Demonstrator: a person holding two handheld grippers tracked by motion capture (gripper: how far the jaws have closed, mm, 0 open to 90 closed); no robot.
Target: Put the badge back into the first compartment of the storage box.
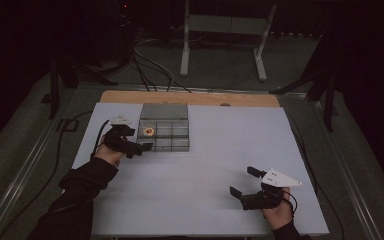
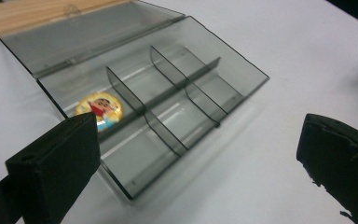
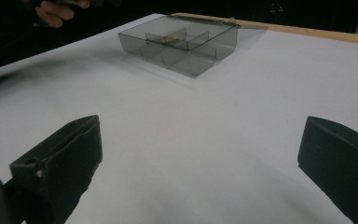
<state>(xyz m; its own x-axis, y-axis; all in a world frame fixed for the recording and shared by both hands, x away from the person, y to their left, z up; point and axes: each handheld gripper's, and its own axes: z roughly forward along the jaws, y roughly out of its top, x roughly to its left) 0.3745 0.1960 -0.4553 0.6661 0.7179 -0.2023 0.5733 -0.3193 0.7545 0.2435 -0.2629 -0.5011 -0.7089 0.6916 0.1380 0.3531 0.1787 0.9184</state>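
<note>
Both hand-held grippers spread wide, holding nothing.

Nearest me, my right hand-held gripper (image 1: 241,188) hovers over the bare white table (image 1: 220,165); farther off, my left hand-held gripper (image 1: 146,146) sits just beside the open smoky compartment box (image 1: 164,131), where a cartoon badge (image 2: 99,108) lies in a far-row corner compartment.

High view overhead, gripper views low; all share box (image 1: 163,128)

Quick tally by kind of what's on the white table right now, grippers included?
Hand-held grippers: 2, left and right, both open and empty
Clear grey compartment box, lid open: 1
Round cartoon badge, in a box compartment: 1
Total: 4
</note>
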